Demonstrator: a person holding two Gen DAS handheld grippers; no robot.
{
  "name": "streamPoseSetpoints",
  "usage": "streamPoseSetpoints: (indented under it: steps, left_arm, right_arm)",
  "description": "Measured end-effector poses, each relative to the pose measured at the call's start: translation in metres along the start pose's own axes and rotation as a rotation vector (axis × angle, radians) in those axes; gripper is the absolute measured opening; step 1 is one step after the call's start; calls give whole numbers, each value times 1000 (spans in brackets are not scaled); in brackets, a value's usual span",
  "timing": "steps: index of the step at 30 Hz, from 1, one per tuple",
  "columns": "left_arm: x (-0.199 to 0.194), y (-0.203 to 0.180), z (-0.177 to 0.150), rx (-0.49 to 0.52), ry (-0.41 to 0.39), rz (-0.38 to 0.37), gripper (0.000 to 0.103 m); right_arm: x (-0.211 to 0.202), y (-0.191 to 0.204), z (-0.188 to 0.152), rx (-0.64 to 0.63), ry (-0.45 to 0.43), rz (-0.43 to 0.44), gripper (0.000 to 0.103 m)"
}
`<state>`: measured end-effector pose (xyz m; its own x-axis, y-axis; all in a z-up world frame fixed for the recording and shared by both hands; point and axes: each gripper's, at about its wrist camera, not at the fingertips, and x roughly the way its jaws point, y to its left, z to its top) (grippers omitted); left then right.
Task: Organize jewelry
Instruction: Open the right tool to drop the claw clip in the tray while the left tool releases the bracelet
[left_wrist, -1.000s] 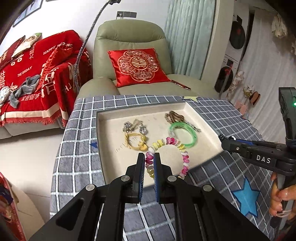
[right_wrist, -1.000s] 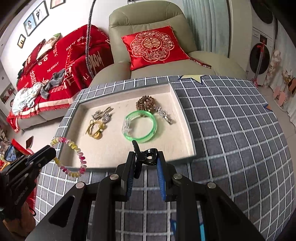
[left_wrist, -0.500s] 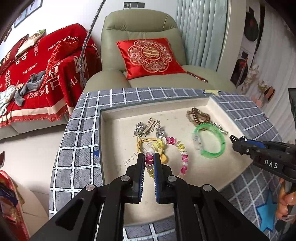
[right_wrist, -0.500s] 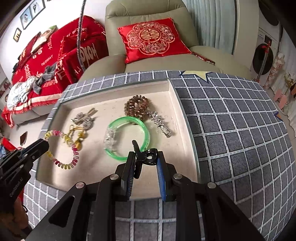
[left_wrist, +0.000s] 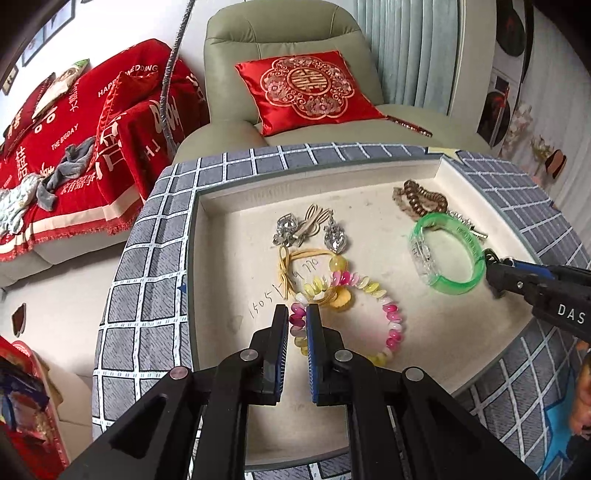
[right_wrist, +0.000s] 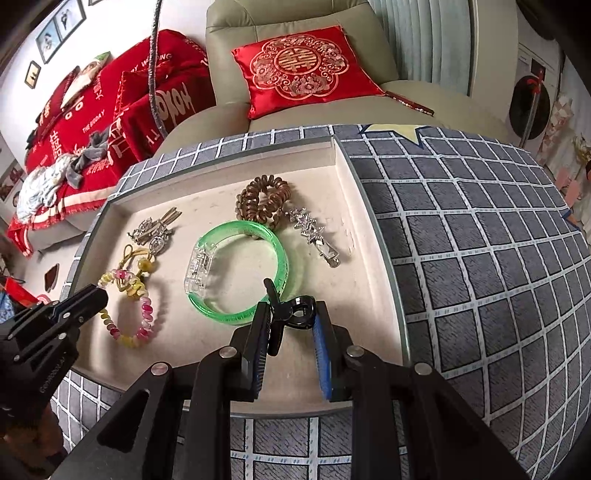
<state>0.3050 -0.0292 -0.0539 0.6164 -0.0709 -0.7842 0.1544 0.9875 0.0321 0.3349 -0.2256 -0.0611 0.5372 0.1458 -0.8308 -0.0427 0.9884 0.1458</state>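
A: Pink-and-yellow beaded bracelet (left_wrist: 351, 302) was pinched by one bead strand in the left tool (left_wrist: 297, 317); most of its loop lay on the floor of the shallow cream felt-lined tray (left_wrist: 236, 236), likely for release there.

B: Right tool (right_wrist: 291, 317)?

A: Clamped on a small black plastic claw clip (right_wrist: 291, 312), held above the tray's near right part, just beside the translucent green bangle (right_wrist: 236, 273).

B: Tray contents?

A: Bangle, brown coiled hair tie (right_wrist: 263, 201), silver rhinestone hair clip (right_wrist: 314, 236), silver earrings (left_wrist: 308, 230), yellow cord bracelet (left_wrist: 314, 271) under the beaded one. Tray sat on the grey checked bench (right_wrist: 480, 258).
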Motion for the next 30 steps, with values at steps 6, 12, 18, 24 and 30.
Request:
streamPoseSetpoints:
  steps: [6, 12, 18, 24, 30]
  left_arm:
    - [1, -4, -2, 20, 5, 27, 24]
    - [-3, -4, -1, 10, -9, 36, 25]
    - [-14, -3, 2, 1, -47, 39, 25]
    - [-21, -2, 4, -1, -66, 44, 25]
    - [-31, 1, 6, -27, -101, 69, 103]
  right_arm:
    - [0, 4, -1, -16, -8, 7, 49]
    - [-13, 8, 1, -12, -42, 31, 63]
    - [-25, 10, 0, -4, -66, 35, 63]
    - [-32, 9, -1, 0, -71, 32, 64]
    - [-36, 8, -1, 6, -82, 30, 64]
